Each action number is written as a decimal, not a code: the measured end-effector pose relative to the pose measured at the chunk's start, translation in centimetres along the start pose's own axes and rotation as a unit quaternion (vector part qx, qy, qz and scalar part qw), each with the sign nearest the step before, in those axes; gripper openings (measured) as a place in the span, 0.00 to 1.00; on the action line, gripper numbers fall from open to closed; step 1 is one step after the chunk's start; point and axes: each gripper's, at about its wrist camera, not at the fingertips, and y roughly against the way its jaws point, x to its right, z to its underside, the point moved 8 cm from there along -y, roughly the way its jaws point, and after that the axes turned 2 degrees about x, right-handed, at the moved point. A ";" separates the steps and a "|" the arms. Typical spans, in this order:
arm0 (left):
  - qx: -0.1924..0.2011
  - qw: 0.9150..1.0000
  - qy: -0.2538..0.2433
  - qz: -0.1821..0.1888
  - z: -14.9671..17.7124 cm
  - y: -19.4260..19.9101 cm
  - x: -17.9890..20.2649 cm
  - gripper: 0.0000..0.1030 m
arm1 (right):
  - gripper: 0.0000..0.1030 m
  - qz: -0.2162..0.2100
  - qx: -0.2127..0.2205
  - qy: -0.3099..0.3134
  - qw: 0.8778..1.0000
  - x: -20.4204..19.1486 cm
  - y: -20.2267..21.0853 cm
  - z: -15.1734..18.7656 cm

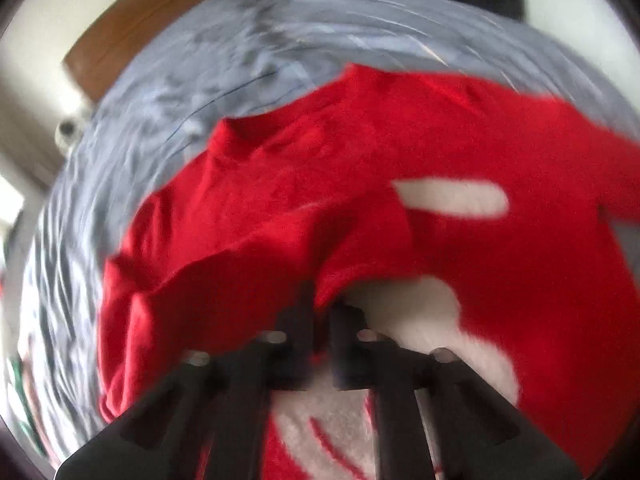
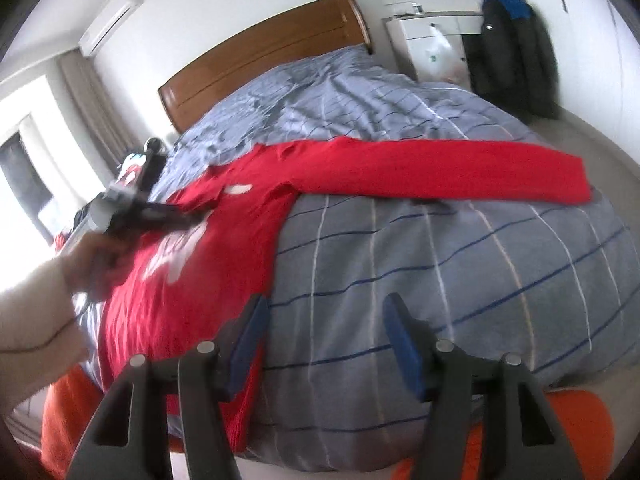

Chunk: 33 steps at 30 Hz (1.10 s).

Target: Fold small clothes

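Left wrist: left gripper (image 1: 320,312) clamped on red shirt (image 1: 360,152); right gripper (image 2: 324,344) apart, empty.

Both wrist views look down toward the bed's headboard (image 2: 264,52), the left close over the red shirt (image 1: 360,184), the right farther back, sharing shirt and duvet (image 2: 440,264).

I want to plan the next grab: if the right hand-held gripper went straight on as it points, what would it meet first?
Probably the grey striped duvet, bare between the open right hand-held gripper; the red top lies just beside its left finger.
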 end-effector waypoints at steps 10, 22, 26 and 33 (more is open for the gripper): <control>0.098 0.939 0.316 -0.099 5.4 10.5 -25.4 0.04 | 0.58 -0.012 0.000 -0.022 1.000 0.3 -0.7 0.0; -0.009 0.810 0.569 -0.143 25.7 6.6 -36.9 0.07 | 0.58 -0.018 -0.027 0.010 0.999 -1.6 -2.4 0.9; 0.013 0.798 0.596 -0.089 27.7 7.0 -37.2 0.47 | 0.58 -0.012 -0.038 0.019 0.999 -1.8 -2.8 1.4; 0.038 0.816 0.572 -0.067 27.1 6.7 -38.1 0.71 | 0.58 -0.010 -0.047 0.006 0.999 -1.5 -3.4 1.7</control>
